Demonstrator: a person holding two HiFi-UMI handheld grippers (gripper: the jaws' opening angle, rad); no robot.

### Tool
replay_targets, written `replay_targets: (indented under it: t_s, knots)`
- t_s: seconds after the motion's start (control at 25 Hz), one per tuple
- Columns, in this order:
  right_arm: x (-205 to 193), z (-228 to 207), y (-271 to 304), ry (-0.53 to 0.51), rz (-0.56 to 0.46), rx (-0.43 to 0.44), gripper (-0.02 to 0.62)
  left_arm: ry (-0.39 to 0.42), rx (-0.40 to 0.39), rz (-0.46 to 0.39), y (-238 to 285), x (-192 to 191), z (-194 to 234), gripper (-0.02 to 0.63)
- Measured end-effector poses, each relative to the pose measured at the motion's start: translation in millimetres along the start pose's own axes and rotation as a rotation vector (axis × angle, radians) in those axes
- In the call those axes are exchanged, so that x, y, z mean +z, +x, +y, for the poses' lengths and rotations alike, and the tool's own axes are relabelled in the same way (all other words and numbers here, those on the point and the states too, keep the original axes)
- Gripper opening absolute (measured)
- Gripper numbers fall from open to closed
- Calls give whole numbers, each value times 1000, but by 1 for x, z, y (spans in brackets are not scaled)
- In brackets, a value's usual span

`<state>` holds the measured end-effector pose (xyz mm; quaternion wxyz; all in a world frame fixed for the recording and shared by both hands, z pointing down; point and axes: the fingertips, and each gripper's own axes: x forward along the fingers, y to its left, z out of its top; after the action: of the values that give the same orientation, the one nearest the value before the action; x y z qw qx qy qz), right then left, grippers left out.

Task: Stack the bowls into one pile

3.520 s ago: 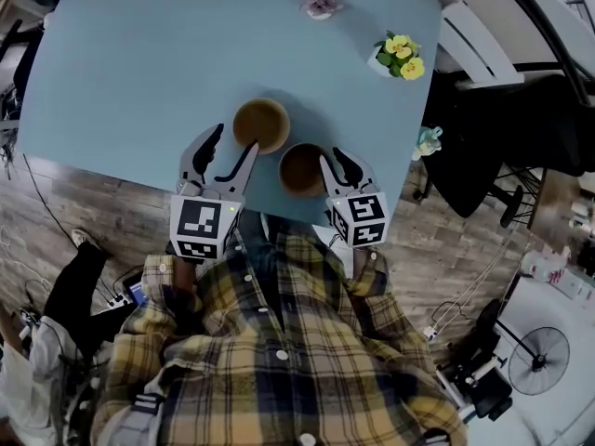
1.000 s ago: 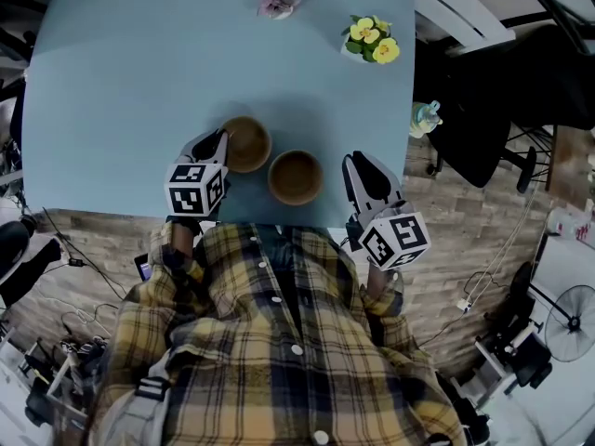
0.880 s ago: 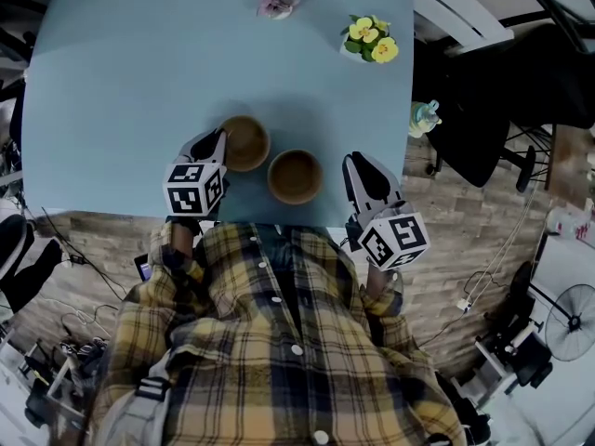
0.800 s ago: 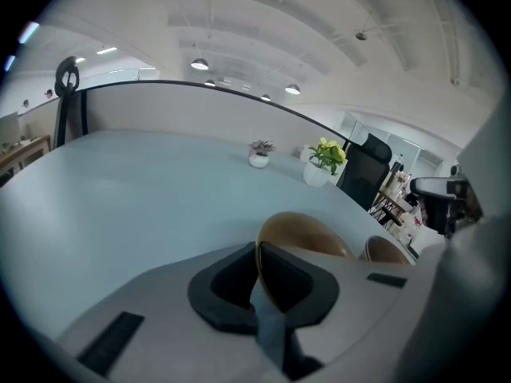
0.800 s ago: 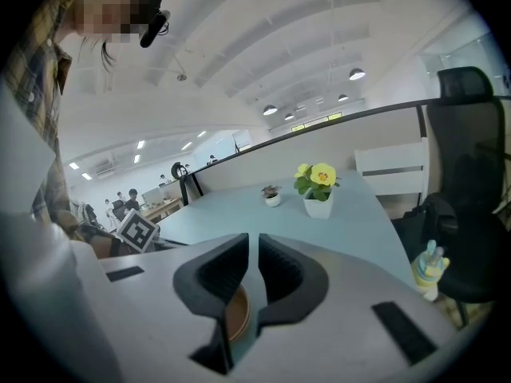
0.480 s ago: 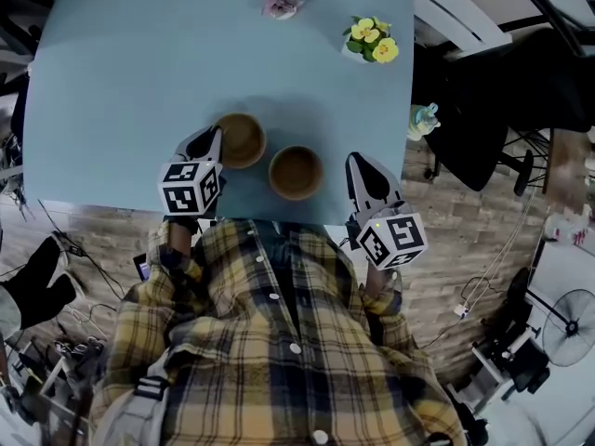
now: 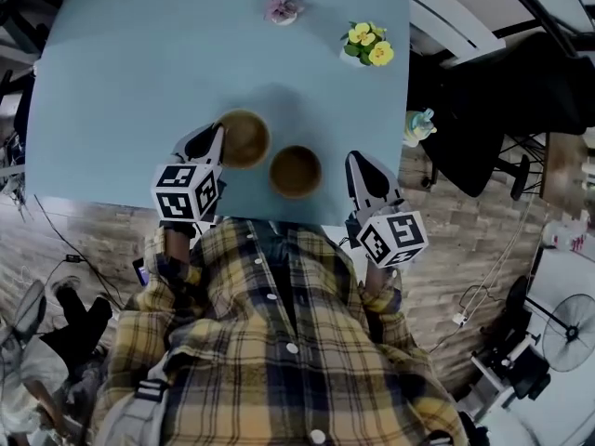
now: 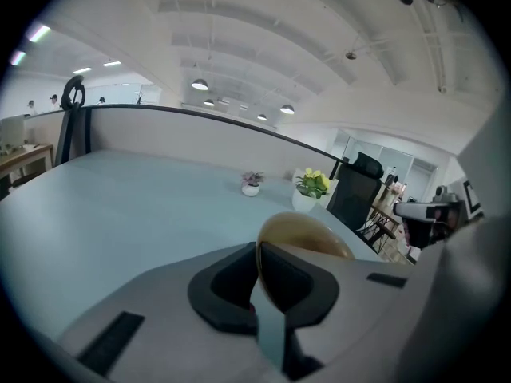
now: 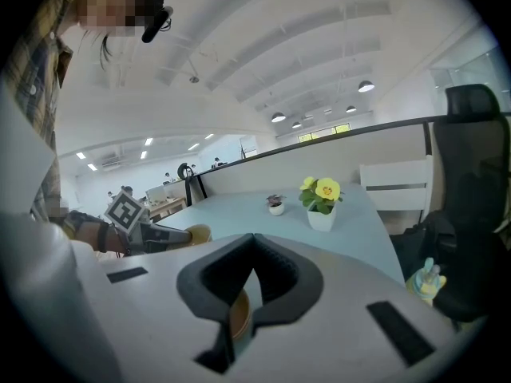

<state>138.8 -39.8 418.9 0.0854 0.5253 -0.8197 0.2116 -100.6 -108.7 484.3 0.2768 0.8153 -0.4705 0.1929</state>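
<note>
The left gripper (image 7: 212, 142) is closed tight on the rim of the left bowl (image 7: 245, 137), so lifting seems in hand; next it must go right, into the right bowl (image 7: 296, 170), beside which the right gripper (image 7: 361, 170) rests closed and empty.

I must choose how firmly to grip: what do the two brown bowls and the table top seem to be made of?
The left bowl and right bowl: even tan-brown, soft sheen, thin rim; perhaps wood or wood-coloured plastic; no grain is visible. The table top: smooth, matt, uniform pale blue; likely laminate or painted board.
</note>
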Motion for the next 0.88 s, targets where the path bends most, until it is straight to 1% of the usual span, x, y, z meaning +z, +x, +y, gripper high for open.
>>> replay_targets:
  t_s: [0.2,0.4,0.68,0.88]
  knots:
    - [5,-2,-7,-2,-22,-14,3,55,-72,-10,-1,15,-29,7]
    - [5,-8,-16,7,-37,-42,3,129,-147,14,5,15,-60,7]
    - [0,-16,-30,30,-42,-88,3,221,-252,79,17,0,-101,7]
    - [-8,-21,-37,50,-31,-118,3,250,-312,144,26,-17,-116,6]
